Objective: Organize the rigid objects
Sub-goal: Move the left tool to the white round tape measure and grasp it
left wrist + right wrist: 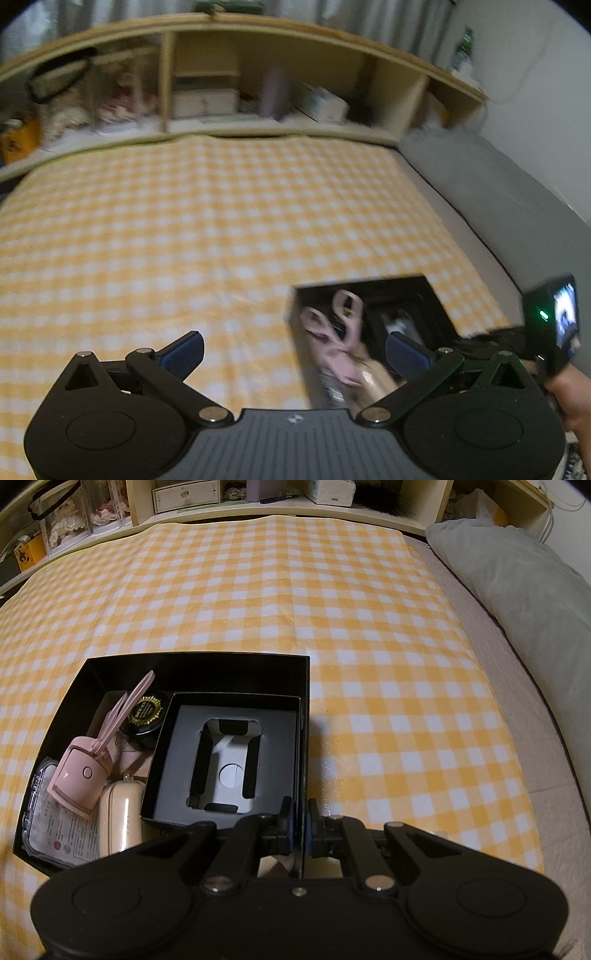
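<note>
Right gripper (299, 823): fingers clenched almost together, pinching the thin right wall of the black box (195, 659) between the blue pads, near its front corner. Left gripper (293, 350): fingers spread fully wide, nothing between them, touching nothing; it hangs above the checkered cloth with the box just under and past its right finger (406, 354). Left view is blurred.

Black box sits on the yellow-white checkered cloth (369, 635) spread over the bed. Inside, right half: a smaller black tray (162, 760) with a grey insert (275, 738) that has a rectangular cutout. Left half: pink eyelash curler (79, 771) tilted, its handles pointing to the far wall; round black jar (146, 712) with gold print just beside the handles; cream oblong case (120, 823) below the curler, touching it; clear flat packet with printed card (48, 819) along the left wall, under both.

Outward: grey pillow (517, 590) at the bed's right side, wooden shelf unit (295, 509) with boxes and clutter at the head. In the left view a hand (574, 402) grips the other gripper's handle at the right edge, its camera (554, 321) above it.
</note>
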Tool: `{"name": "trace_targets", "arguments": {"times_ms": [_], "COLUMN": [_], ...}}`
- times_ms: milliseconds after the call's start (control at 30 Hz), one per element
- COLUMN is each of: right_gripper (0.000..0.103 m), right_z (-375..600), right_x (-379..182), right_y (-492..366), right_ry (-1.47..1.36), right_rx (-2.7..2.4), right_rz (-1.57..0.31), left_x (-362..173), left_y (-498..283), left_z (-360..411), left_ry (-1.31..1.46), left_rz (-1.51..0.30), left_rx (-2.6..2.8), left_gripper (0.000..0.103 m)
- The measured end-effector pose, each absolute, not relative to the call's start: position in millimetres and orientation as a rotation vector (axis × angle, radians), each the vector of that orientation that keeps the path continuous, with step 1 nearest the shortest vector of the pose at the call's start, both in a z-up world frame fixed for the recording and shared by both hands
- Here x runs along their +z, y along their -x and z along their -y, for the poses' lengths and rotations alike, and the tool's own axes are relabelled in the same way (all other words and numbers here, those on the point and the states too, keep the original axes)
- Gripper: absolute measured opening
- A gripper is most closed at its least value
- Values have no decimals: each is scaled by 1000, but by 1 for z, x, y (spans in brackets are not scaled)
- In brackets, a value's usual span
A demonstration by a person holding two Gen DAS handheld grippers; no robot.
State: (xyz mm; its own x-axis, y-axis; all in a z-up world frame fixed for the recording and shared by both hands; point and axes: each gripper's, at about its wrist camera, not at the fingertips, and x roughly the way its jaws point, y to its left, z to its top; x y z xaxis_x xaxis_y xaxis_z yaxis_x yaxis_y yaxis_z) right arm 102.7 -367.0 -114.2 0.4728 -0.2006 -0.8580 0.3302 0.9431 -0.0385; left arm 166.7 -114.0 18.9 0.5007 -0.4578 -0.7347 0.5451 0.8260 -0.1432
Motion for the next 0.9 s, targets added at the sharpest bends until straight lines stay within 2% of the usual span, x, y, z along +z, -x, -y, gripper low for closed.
{"name": "trace_targets", "arguments": {"times_ms": [233, 667, 900], "right_gripper": [7, 7, 7], "right_z": [367, 366, 367], "right_x": [-115, -114, -114], "right_y": [-103, -103, -103], "right_ry": [-139, -138, -137], "right_rx": [-326, -327, -327], "right_rz": [-1029, -1029, -1029], "left_x": [18, -50, -76], "left_y": [-197, -246, -254], "left_z": [59, -28, -51], "left_ry": [-114, -150, -118], "left_rz": [-844, -1125, -1266], "left_rx": [-430, -170, -98], "left_gripper": [103, 102, 87]}}
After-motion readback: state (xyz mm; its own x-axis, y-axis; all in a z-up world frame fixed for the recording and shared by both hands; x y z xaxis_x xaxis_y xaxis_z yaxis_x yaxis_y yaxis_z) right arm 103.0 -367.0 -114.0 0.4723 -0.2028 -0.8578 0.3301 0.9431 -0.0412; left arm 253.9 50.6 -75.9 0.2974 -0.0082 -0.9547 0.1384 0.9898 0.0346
